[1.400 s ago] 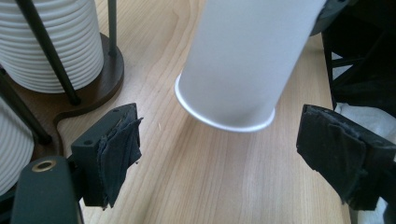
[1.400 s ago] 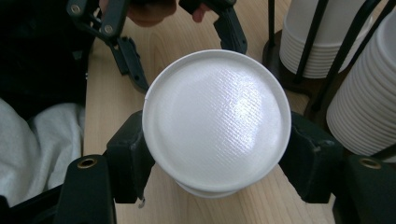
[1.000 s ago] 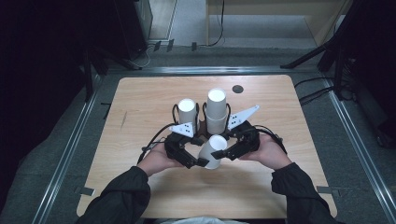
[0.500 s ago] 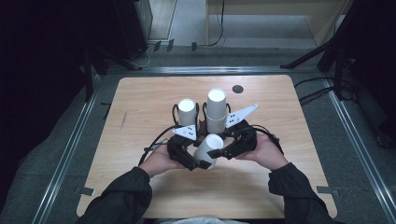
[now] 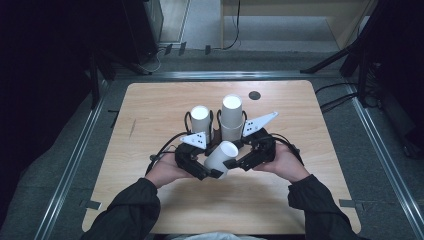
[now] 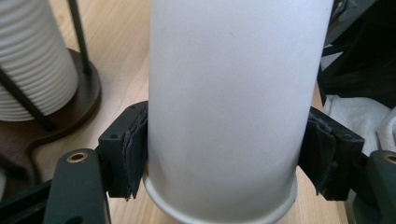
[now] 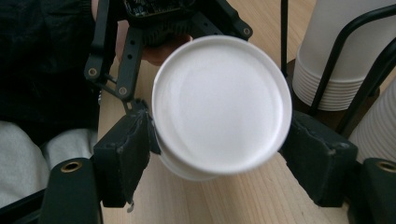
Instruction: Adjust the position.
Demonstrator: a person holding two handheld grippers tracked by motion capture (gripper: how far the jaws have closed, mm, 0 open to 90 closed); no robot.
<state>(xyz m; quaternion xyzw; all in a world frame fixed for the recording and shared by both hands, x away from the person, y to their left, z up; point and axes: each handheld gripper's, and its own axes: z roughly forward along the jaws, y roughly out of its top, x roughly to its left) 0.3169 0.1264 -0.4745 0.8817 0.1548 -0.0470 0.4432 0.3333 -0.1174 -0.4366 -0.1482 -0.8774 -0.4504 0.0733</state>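
Note:
A white paper cup (image 5: 220, 157) lies tilted above the table between both hands. In the left gripper view its smooth side wall (image 6: 229, 102) stands between the two black jaws, and my left gripper (image 6: 222, 158) is shut on it near the rolled rim. In the right gripper view the cup's round end (image 7: 222, 102) faces the camera. My right gripper (image 7: 217, 154) is shut on that end, a pad against each side. A second rim edge peeks out below the end. From above, the left gripper (image 5: 205, 169) and right gripper (image 5: 236, 163) meet at the cup.
Two stacks of white cups (image 5: 200, 117) (image 5: 232, 115) stand in a dark wire holder just beyond the hands. The ribbed stack (image 6: 32, 60) and the holder's brown base (image 6: 81, 93) are close to the left gripper. A small black disc (image 5: 255, 95) lies farther back.
Both hands and the cup have shifted slightly left and toward the person. The cup has tilted more, its end now pointing up and right.

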